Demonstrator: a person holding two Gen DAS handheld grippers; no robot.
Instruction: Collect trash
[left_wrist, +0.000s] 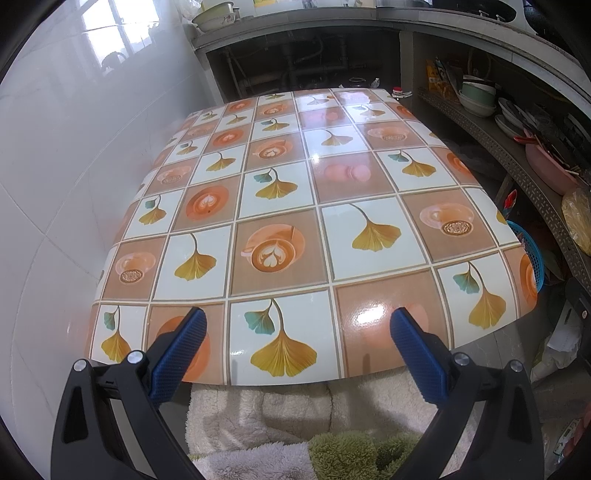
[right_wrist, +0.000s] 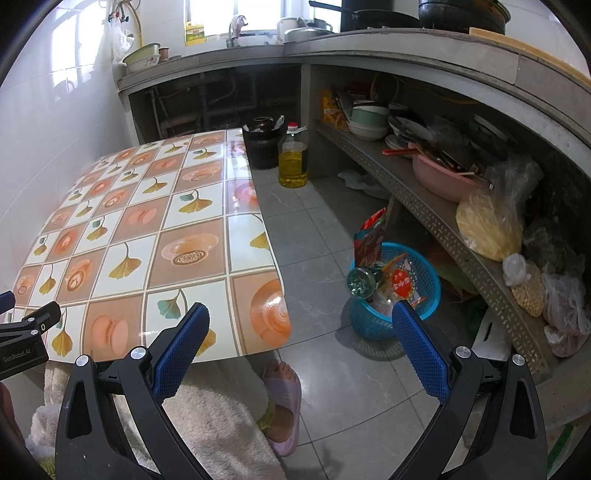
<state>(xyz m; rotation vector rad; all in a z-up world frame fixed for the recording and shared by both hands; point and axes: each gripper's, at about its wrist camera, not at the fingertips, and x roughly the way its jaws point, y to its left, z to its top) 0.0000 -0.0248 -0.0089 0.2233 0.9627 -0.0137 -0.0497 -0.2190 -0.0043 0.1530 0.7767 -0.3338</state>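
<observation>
A blue plastic basket (right_wrist: 424, 295) stands on the floor right of the table, holding wrappers, a red packet (right_wrist: 369, 243) and a crushed bottle (right_wrist: 364, 282). Its rim shows at the right edge of the left wrist view (left_wrist: 532, 254). My left gripper (left_wrist: 299, 328) is open and empty over the near edge of the patterned table (left_wrist: 280, 206). My right gripper (right_wrist: 301, 328) is open and empty, above the table's near right corner (right_wrist: 258, 332) and the floor, with the basket just beyond its right finger. No loose trash shows on the table.
A low shelf (right_wrist: 443, 221) on the right holds bowls, a pink basin (right_wrist: 439, 181) and food bags. An oil bottle (right_wrist: 293, 158) and dark jar (right_wrist: 262, 144) stand on the floor past the table. A white rag (right_wrist: 364, 181) lies under the shelf. A slippered foot (right_wrist: 284, 398) is below.
</observation>
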